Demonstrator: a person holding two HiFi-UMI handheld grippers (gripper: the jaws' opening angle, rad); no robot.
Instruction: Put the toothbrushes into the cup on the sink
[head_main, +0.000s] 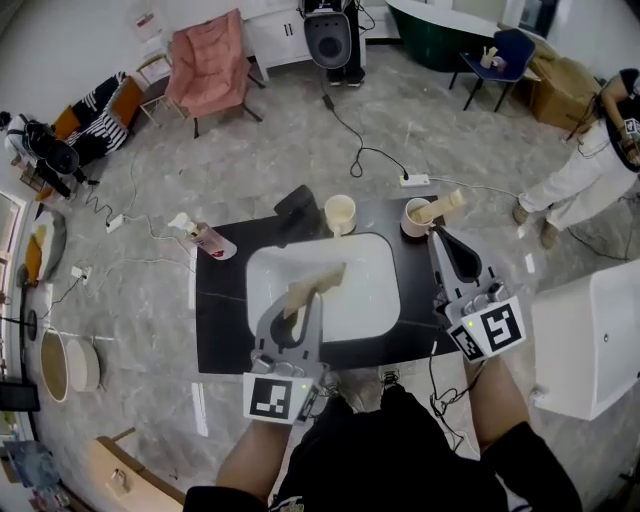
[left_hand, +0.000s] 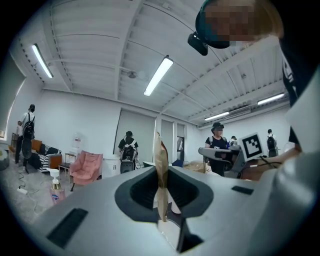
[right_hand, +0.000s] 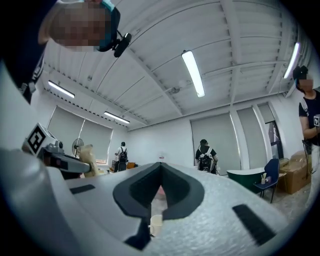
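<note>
The person's dark torso (head_main: 400, 460) and bare forearms fill the bottom of the head view, nearest of all. Beyond them lies the black counter (head_main: 220, 320), with the white sink (head_main: 365, 300) set into its middle.

The left gripper (head_main: 305, 305) hangs over the basin, its jaws pinched narrow on a wrapped toothbrush (head_main: 318, 278). In the left gripper view the tan strip (left_hand: 161, 170) stands upright between them. The right gripper (head_main: 440, 238) sits at the counter's back right, just beside the right-hand cup (head_main: 412, 222). Its jaws are pressed together with nothing between them.

A second toothbrush (head_main: 447, 203) leans out of that cup, tilted toward the right. The other cup (head_main: 340, 213), behind the basin, looks empty, though its inside is hard to read. A pump bottle (head_main: 208, 240) lies at the counter's left corner.

So the job looks about half done. One brush is in a cup, and one is held over the sink, well apart from either cup, with the carry and the drop yet to come.
</note>
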